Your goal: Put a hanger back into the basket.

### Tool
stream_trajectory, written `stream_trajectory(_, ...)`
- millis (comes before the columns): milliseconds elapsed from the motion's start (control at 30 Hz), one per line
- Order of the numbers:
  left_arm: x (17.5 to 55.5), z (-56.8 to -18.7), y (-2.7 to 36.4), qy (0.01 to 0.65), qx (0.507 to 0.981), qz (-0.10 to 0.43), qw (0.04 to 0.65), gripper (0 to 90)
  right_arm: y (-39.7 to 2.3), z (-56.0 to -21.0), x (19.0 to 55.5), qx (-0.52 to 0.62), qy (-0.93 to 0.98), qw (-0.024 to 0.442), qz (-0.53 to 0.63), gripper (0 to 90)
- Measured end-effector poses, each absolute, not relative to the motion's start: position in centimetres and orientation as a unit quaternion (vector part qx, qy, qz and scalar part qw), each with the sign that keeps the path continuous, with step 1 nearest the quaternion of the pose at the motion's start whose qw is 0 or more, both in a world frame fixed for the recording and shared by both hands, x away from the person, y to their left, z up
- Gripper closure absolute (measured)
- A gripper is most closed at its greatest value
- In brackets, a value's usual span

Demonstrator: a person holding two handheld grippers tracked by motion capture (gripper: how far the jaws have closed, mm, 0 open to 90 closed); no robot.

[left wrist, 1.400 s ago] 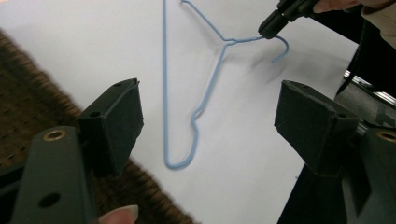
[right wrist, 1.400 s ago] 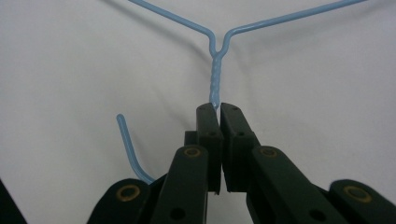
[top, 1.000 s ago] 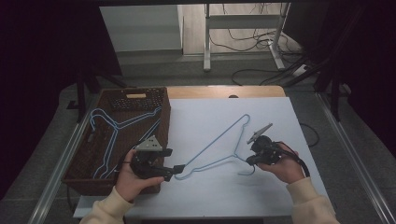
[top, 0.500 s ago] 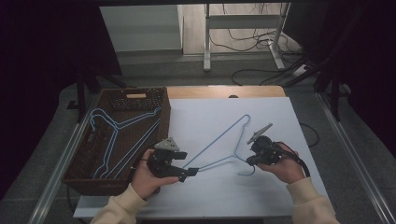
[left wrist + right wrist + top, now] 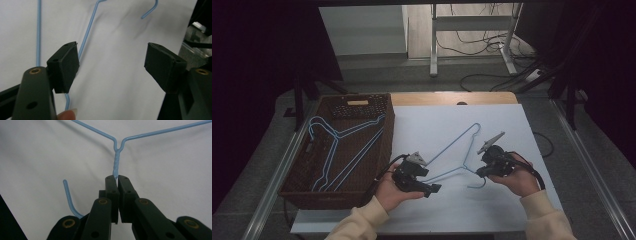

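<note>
At the far left of the high view, well out to the left gripper's left, a brown wicker basket [image 5: 297, 175] sits on the table's edge with two more blue wire hangers [image 5: 339, 145] lying inside it.

The left gripper [image 5: 434, 189] sits low over the white table sheet [image 5: 437, 125], just right of the basket, held in the person's left hand [image 5: 389, 192]. Its jaws stand spread wide and have just been closing a little; nothing is pinched between them. In the left gripper view, the blue wire hanger [image 5: 86, 35] runs along the outer side of the jaw on that view's left, one of its arms passing right beside that pad and coming out below it near a fingertip [image 5: 67, 115]. Whether wire and pad touch cannot be told. The gap between the two jaws shows bare white sheet, and the hanger's hook tip curls ahead of the jaws at the top of that view.

The hanger lies flat on the sheet between the two grippers, its triangle spreading away from the person.

The right gripper [image 5: 479, 173], in the right hand [image 5: 517, 177], has its jaws pressed together on the hanger's twisted neck. In the right gripper view the twisted neck [image 5: 115, 166] rises straight from between the pads, the two arms fork just ahead, and the hook [image 5: 68, 197] bends back beside the left jaw.
</note>
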State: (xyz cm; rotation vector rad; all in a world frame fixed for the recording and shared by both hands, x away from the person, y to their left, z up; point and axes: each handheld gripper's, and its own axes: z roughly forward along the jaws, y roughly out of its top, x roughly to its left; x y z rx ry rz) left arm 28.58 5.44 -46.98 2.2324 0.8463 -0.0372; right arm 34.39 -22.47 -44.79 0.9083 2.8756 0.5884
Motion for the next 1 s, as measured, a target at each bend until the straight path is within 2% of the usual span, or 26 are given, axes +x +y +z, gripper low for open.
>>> stream_trajectory(433, 30.7, -49.6, 3.0, 0.331, 0.881, 0.010, 0.337, 35.3, -22.6, -44.6, 34.2, 0.293, 0.936, 0.035, 0.191, 87.3)
stream_trajectory(833, 32.4, -51.9, 1.8, 0.333, 0.886, 0.009, 0.323, 56.5, -22.6, -44.4, 34.1, 0.293, 0.936, 0.034, 0.193, 87.3)
stream_trajectory(1000, 32.6, -52.2, 1.7, 0.328, 0.889, 0.010, 0.318, 72.3, -22.6, -44.3, 34.2, 0.293, 0.936, 0.034, 0.195, 87.3)
